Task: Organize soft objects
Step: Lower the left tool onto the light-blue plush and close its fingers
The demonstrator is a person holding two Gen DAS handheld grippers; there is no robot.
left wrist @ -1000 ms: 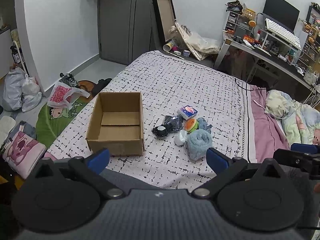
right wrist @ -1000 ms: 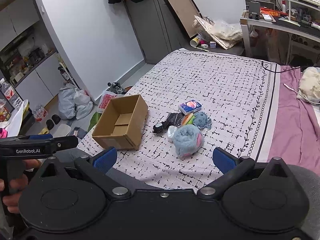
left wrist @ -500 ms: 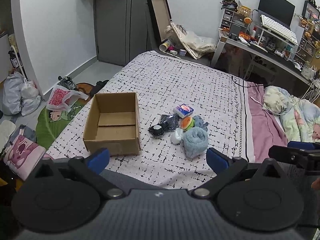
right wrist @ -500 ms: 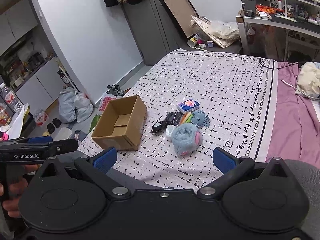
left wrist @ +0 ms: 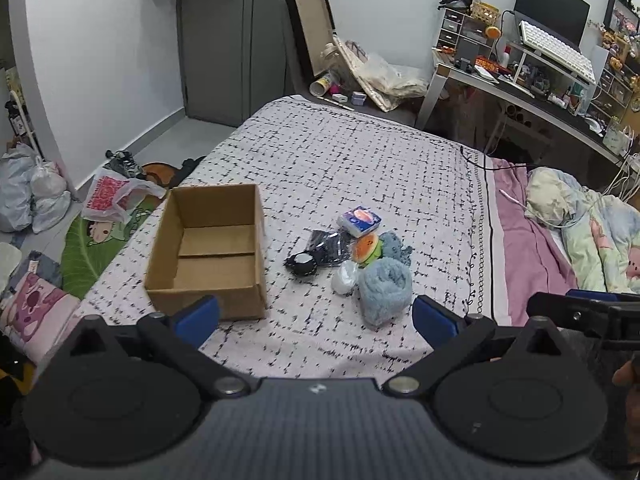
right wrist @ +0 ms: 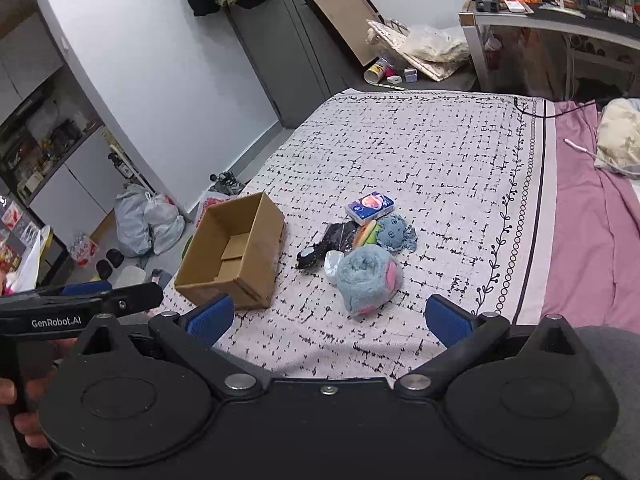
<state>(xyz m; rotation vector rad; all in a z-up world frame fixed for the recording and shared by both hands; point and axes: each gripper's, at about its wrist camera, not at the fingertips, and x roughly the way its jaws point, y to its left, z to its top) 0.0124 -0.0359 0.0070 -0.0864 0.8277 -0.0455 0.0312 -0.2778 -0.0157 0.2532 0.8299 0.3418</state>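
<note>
While both the left gripper and right gripper hover spread and empty over the bed's near edge, the fluffy blue plush, nearest of the pile right of the cardboard box, looks light and squashy, best pinched across its bulging middle.

Even, soft indoor light (fisheye-bent edges), corners perhaps blurred

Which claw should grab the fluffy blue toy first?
Probably the right claw: it is open, and the fluffy blue toy lies just ahead between its fingers. The left claw, also open, faces the cardboard box more.
</note>
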